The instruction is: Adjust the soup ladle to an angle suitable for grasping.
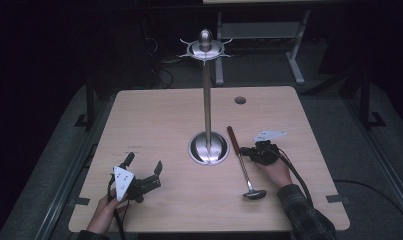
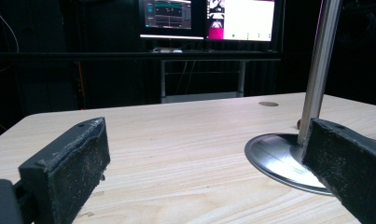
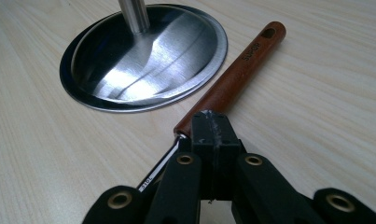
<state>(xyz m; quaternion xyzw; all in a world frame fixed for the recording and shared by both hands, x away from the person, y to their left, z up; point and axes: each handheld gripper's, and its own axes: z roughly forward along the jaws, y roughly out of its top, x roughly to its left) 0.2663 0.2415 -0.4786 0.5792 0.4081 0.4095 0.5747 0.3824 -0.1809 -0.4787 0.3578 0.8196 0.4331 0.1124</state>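
Note:
A ladle (image 1: pixel 242 162) with a reddish wooden handle (image 3: pixel 237 74) and a steel bowl lies flat on the wooden table (image 1: pixel 154 120), just right of a tall steel stand (image 1: pixel 207 100). The stand has a round base (image 3: pixel 143 56) and a hooked ring at its top. My right gripper (image 1: pixel 245 151) is shut, and its tips (image 3: pixel 214 127) sit over the spot where the wooden handle meets the metal shaft; no gap shows between the jaws. My left gripper (image 1: pixel 145 163) rests open at the front left of the table, with nothing between its fingers (image 2: pixel 73 158), aimed towards the stand's base (image 2: pixel 279 158).
A small round grommet (image 1: pixel 240 100) is set in the table near its far edge. Behind the table stand a metal-framed desk (image 1: pixel 259 30) and lit monitors (image 2: pixel 206 18). The surroundings are dark.

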